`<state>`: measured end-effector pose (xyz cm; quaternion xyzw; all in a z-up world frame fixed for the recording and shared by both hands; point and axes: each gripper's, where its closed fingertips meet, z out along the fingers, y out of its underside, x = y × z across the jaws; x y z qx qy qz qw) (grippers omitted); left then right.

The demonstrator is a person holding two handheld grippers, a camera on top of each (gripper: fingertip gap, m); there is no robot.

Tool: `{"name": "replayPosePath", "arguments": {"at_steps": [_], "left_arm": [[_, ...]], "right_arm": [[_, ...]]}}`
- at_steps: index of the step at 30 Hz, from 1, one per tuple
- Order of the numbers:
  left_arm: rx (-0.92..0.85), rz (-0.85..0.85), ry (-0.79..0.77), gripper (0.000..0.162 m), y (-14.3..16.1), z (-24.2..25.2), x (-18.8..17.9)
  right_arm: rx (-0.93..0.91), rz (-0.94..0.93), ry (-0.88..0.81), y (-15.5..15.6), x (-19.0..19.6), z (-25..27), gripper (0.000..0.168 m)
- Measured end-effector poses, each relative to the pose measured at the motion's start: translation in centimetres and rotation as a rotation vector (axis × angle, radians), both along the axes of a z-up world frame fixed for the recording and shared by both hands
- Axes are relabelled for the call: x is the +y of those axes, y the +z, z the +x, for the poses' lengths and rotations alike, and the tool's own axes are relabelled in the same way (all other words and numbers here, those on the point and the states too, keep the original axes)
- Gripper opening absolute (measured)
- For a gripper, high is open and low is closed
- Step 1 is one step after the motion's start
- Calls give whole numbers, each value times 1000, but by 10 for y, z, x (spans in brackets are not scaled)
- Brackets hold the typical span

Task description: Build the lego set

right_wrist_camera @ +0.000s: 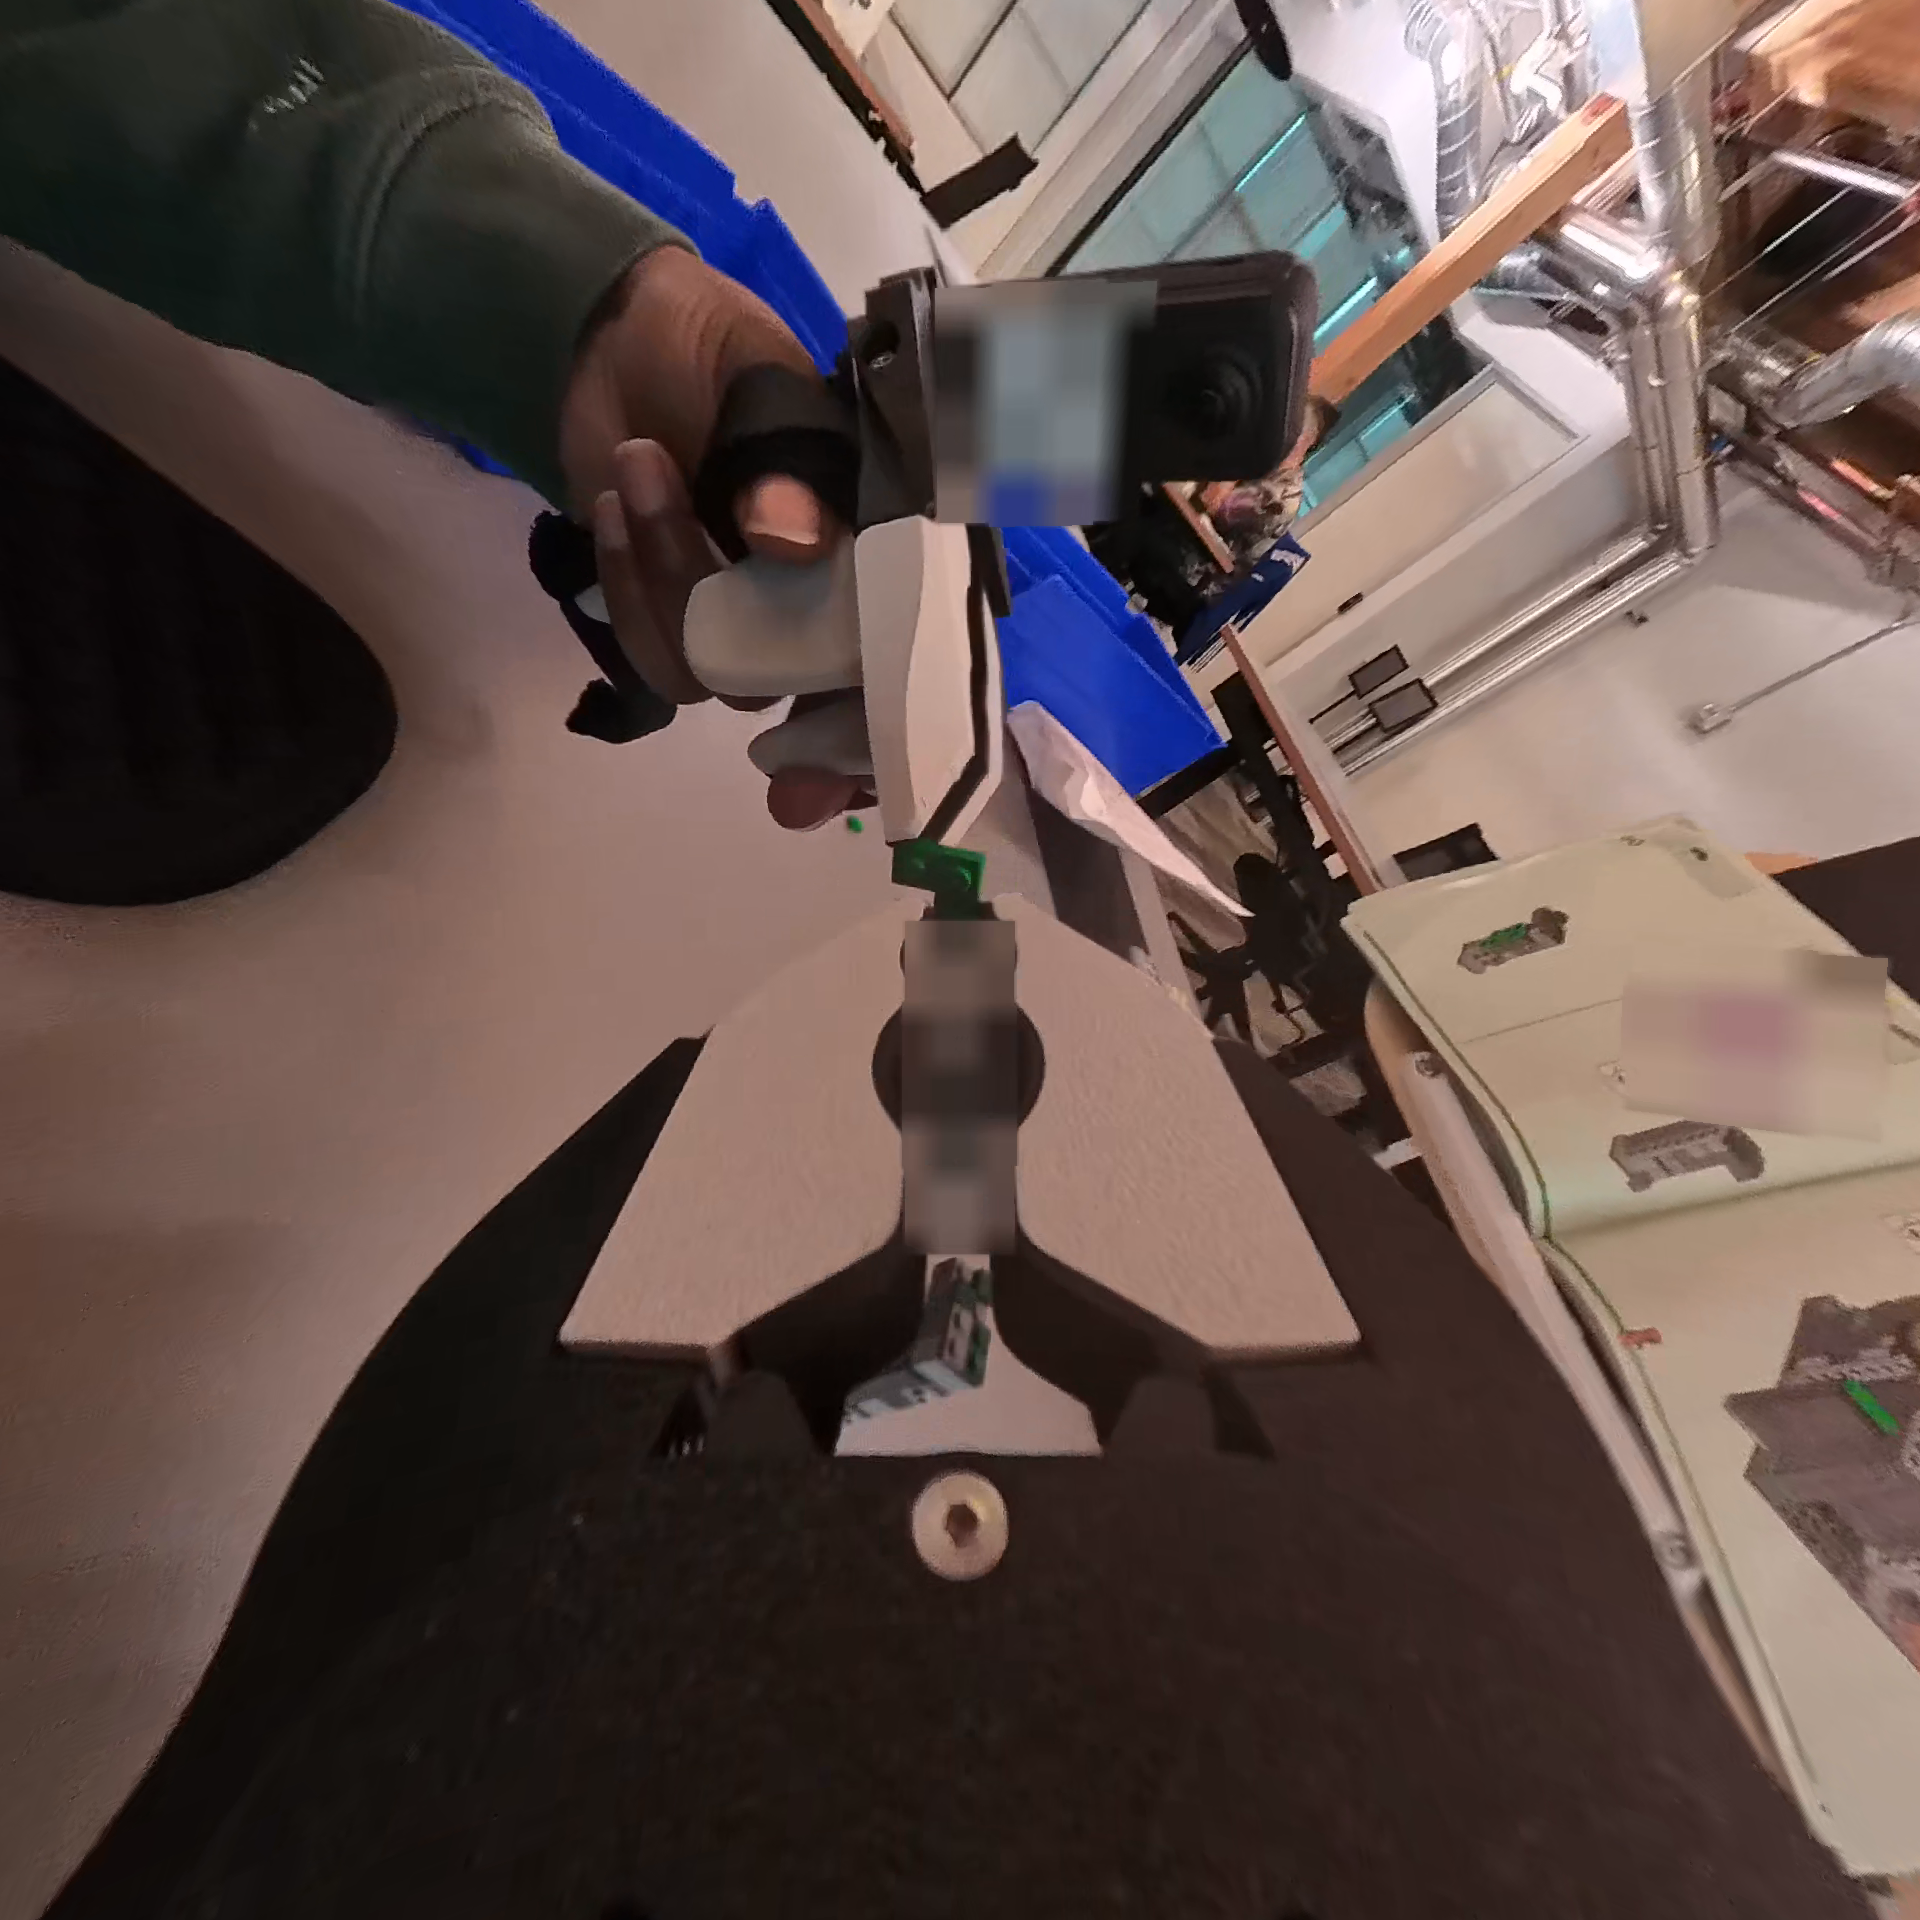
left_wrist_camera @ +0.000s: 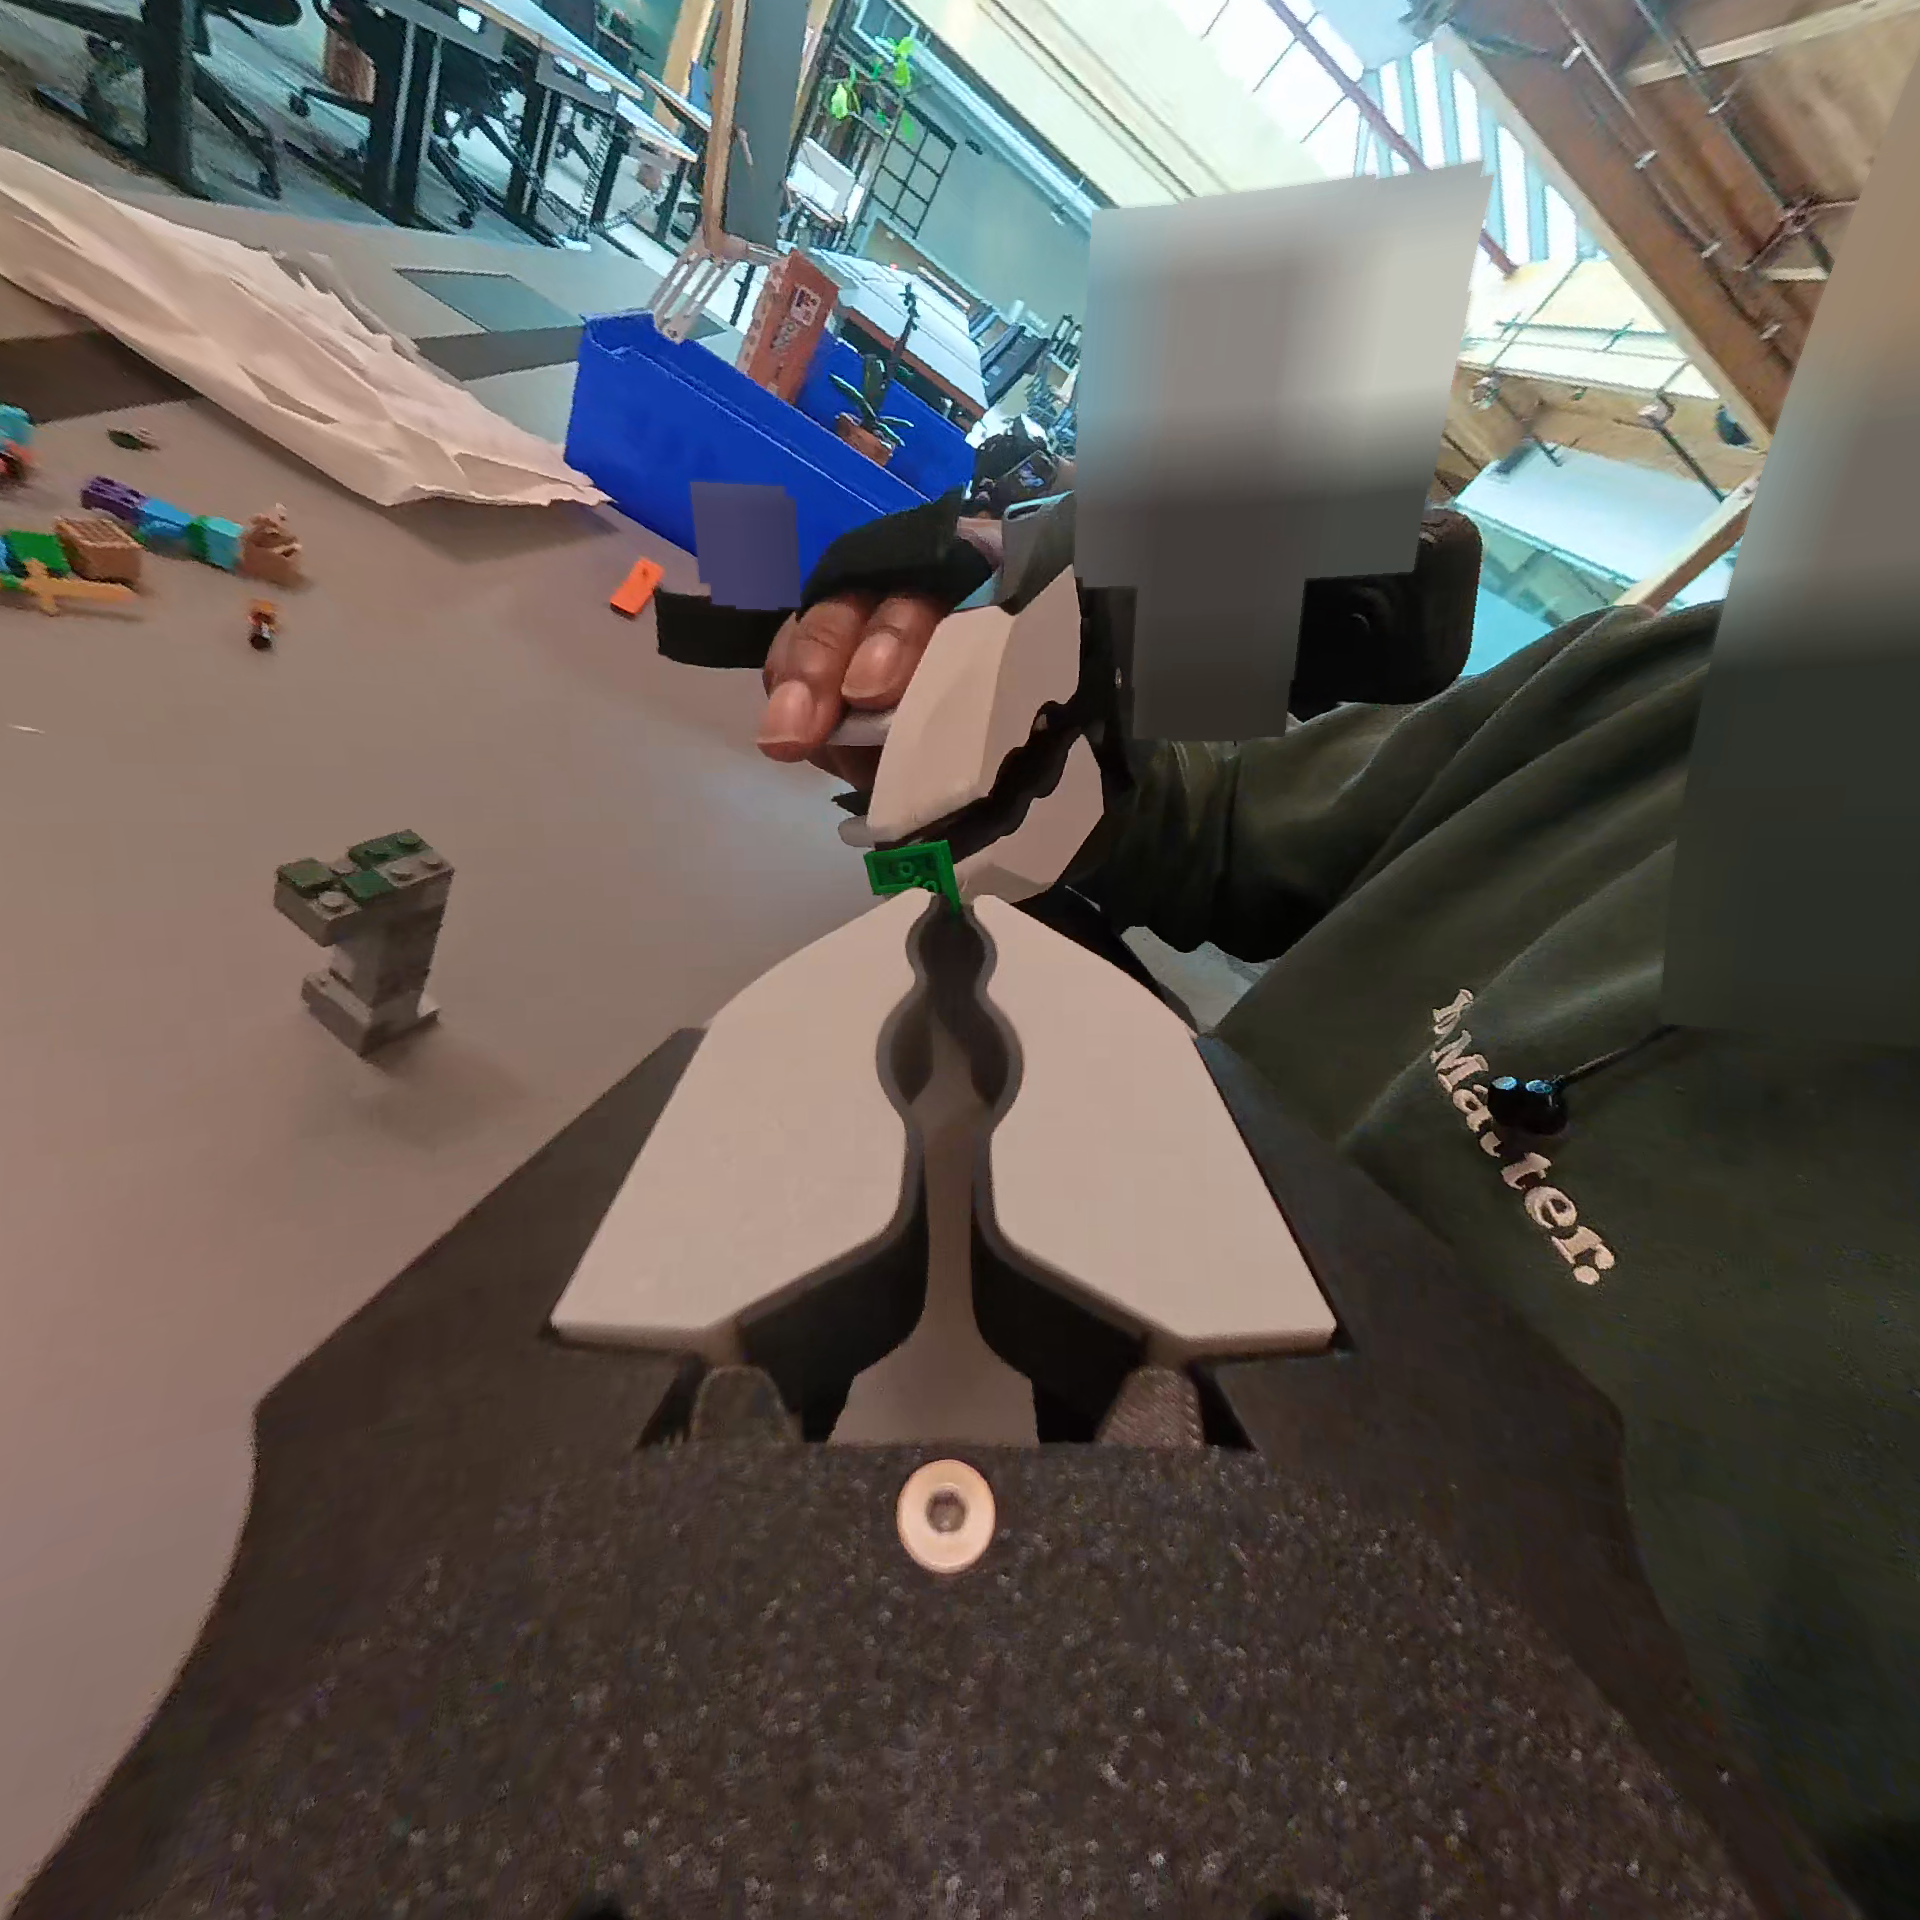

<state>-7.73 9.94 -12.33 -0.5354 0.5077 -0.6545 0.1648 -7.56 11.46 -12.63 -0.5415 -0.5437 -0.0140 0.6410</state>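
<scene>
My left gripper point(left_wrist_camera: 951, 912) is shut on the edge of a small green plate point(left_wrist_camera: 952, 906). My right gripper point(right_wrist_camera: 961, 914) is shut on a second small green plate point(left_wrist_camera: 910, 869), which shows face-on in the left wrist view. The two plates meet tip to tip in the air between the grippers. In the right wrist view the left gripper point(right_wrist_camera: 920, 836) comes in from above with its green plate point(right_wrist_camera: 938, 864). A grey lego tower point(left_wrist_camera: 364, 940) topped with dark green tiles stands on the table at the left. It also shows through the finger gap in the right wrist view point(right_wrist_camera: 951, 1340).
Loose coloured lego pieces point(left_wrist_camera: 135, 540) and an orange piece point(left_wrist_camera: 636, 587) lie at the far left. Crumpled white paper point(left_wrist_camera: 260, 332) and a blue bin point(left_wrist_camera: 675, 416) are behind them. An open instruction booklet point(right_wrist_camera: 1662, 1143) lies at the right. A person's green sleeve point(left_wrist_camera: 1455, 831) is close by. My two grippers' fingertips are within a few centimetres of each other.
</scene>
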Motion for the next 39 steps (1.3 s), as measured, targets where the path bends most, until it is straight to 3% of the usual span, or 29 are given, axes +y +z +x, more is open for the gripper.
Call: {"name": "replayPosePath", "arguments": {"at_steps": [11,15,20,24,33,39], "left_arm": [[22,-82,-40,1,-24,-5,-12],[55,45,33,5,-41,-3,-10],[144,379,310,9,-70,-4,29],[184,538,408,11,-80,-7,41],[232,563,440,10,-95,-19,42],[239,560,436,10,-100,-16,40]], "right_arm": [[-43,-130,48,-25,-13,-4,6],[-67,-421,20,-54,-20,9,5],[-192,-879,-237,-117,-11,58,6],[-179,-1096,-332,-143,-1,60,6],[-258,-1155,-421,-160,17,38,6],[-202,-1134,-413,-157,18,35,15]]}}
